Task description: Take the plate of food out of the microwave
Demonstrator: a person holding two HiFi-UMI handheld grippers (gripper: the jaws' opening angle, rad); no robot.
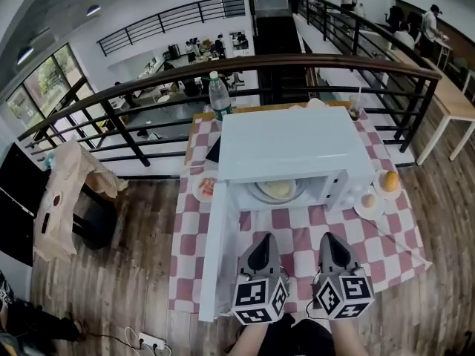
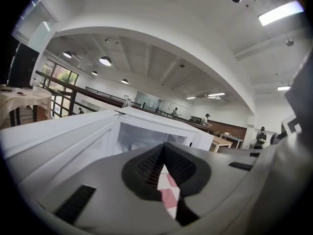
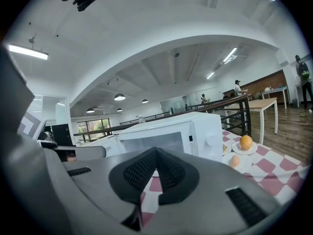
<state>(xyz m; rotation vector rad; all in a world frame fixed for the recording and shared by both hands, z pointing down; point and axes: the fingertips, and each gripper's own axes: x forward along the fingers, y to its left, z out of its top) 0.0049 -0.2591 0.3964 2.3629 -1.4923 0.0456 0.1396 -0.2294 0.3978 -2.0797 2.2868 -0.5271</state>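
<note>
Reaching for the plate (image 1: 276, 190) will go best if you open up first, since your left claw (image 1: 263, 237) and right claw (image 1: 332, 236) are each pressed together on nothing. The plate sits ahead of both claws and well apart from them, inside the open microwave (image 1: 297, 147). It looks round and pale, with flat yellowish food on it.

Checked table (image 1: 297, 237) carries a microwave (image 1: 297, 148); bottle (image 1: 218, 95), saucers (image 1: 369, 203) around it.

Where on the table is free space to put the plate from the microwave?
Free: the checked cloth in front of the microwave, right of its open door. Crowded: the microwave's right side, with an egg and an orange on saucers.
</note>
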